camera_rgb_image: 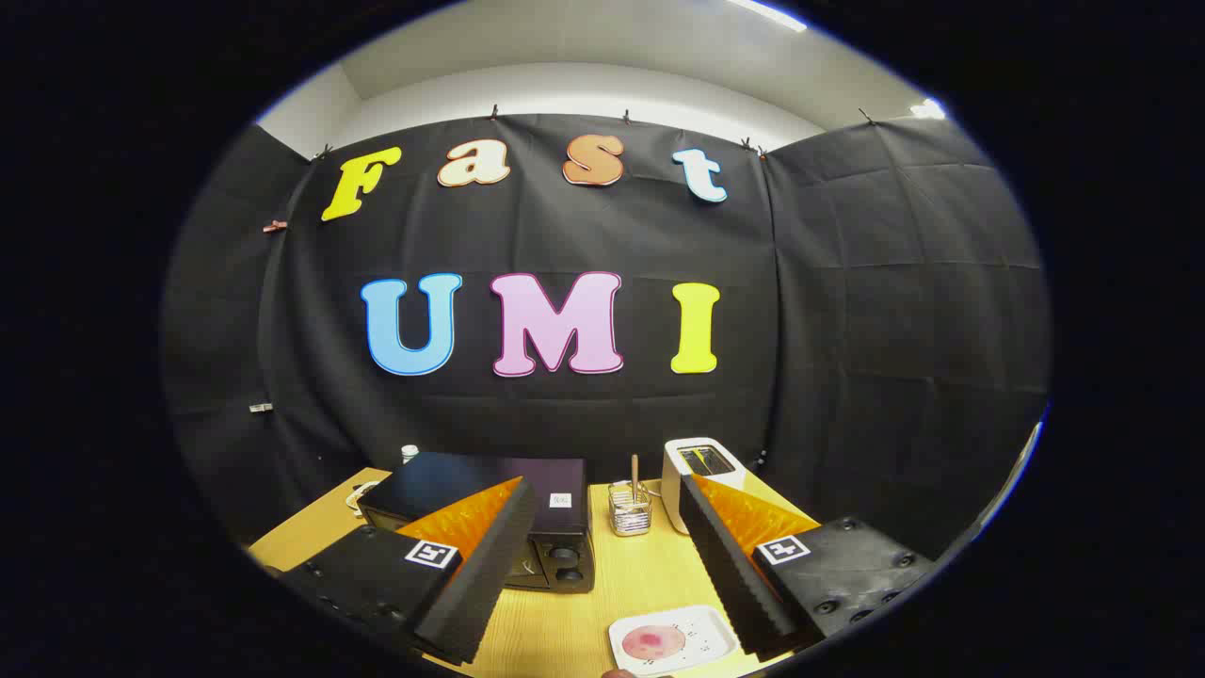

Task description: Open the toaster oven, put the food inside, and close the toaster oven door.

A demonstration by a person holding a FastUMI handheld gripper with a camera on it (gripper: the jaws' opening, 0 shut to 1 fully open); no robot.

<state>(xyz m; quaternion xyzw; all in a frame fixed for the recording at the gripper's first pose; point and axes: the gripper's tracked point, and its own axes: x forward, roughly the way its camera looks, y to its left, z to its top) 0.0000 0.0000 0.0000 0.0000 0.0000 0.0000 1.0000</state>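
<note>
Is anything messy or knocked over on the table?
Nothing stands out. The black toaster oven, the clear glass jar and the white pop-up toaster stand upright on the wooden table. The food sits on its white square plate. The tongs are open, holding nothing.

Bright ceiling light, sharp centre, fisheye bending at edges

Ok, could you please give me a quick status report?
Gripper open, holding nothing. Toaster oven ahead, behind one finger. Food on plate between fingers. Glass jar beside oven.
</note>
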